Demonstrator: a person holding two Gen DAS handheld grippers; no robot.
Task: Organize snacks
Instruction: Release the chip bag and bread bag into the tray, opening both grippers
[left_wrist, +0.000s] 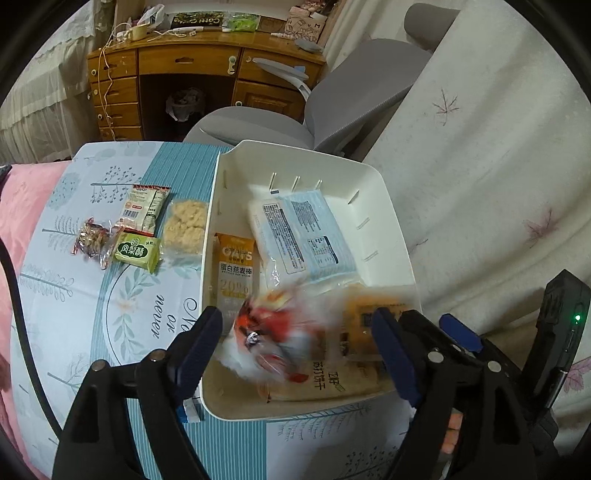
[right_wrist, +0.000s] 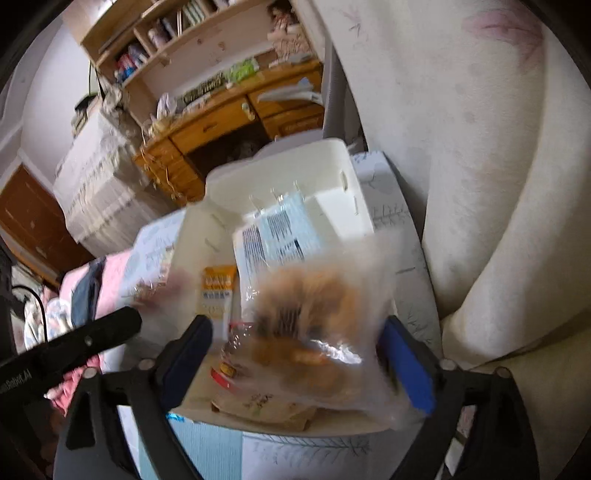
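Note:
A white bin (left_wrist: 295, 153) stands on the leaf-print tablecloth (left_wrist: 110, 314). Inside it lie an orange oat bar (left_wrist: 236, 269), a large blue-and-white packet (left_wrist: 306, 232) and a cracker packet (left_wrist: 332, 380). My left gripper (left_wrist: 295, 321) is open over the bin's near end. A blurred red-and-white packet (left_wrist: 273, 339) sits loose between its fingers, clear of both pads. My right gripper (right_wrist: 297, 325) is open too, with a blurred clear bag of brown snacks (right_wrist: 310, 325) between its fingers above the bin (right_wrist: 295, 155). The left gripper's black finger (right_wrist: 92, 339) shows beside it.
Several snacks lie on the cloth left of the bin: a green packet (left_wrist: 138, 253), a white packet (left_wrist: 146, 206), a pale wrapped cake (left_wrist: 184, 225) and a red wrapped one (left_wrist: 92, 242). A grey chair (left_wrist: 351, 103) and a wooden desk (left_wrist: 166, 74) stand beyond. Cream fabric (left_wrist: 480, 147) rises at the right.

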